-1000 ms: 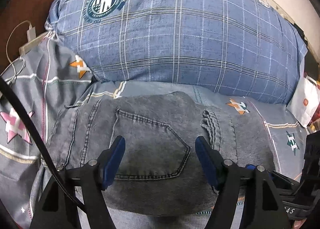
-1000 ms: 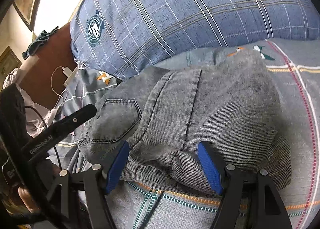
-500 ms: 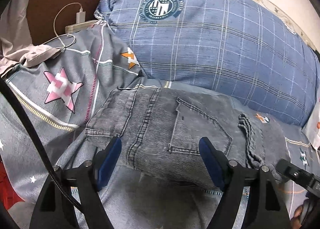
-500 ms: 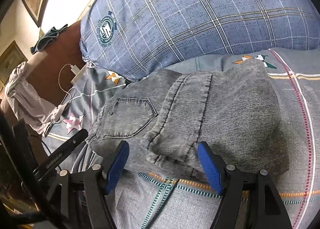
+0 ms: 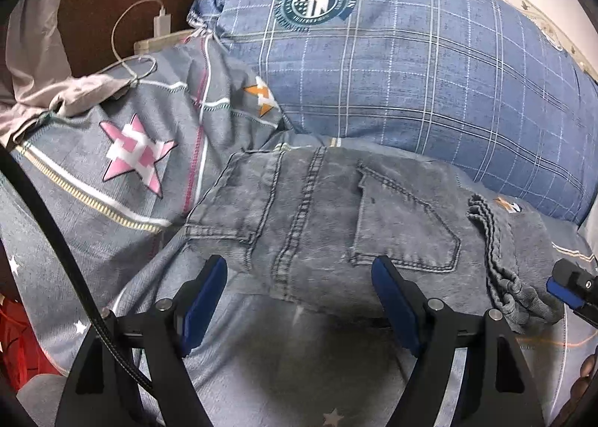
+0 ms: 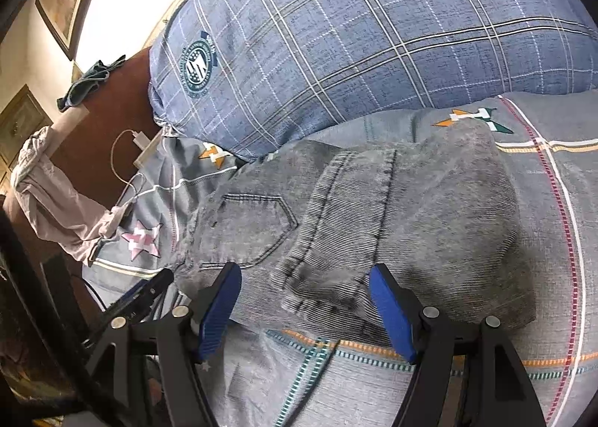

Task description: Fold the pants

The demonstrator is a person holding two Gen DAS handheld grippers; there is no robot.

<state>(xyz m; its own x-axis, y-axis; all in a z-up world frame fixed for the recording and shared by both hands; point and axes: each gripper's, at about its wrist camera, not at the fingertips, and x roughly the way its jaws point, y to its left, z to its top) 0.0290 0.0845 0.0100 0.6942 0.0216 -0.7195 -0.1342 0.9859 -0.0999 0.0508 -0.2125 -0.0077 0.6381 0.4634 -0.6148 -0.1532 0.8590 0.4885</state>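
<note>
My blue-padded left gripper (image 5: 299,300) and right gripper (image 6: 304,309) gape wide, holding nothing, beside the folded grey denim pants (image 5: 336,217) on the grey star-patterned bedsheet (image 5: 123,180), below the blue plaid pillow (image 5: 411,64).

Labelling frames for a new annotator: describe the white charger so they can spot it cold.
Start at the big blue plaid pillow at the head of the bed. Go to its badge-end corner, where brown wood shows behind the bedding. The charger is the small white block there, trailing a looped white cable; everything near it is fabric.
</note>
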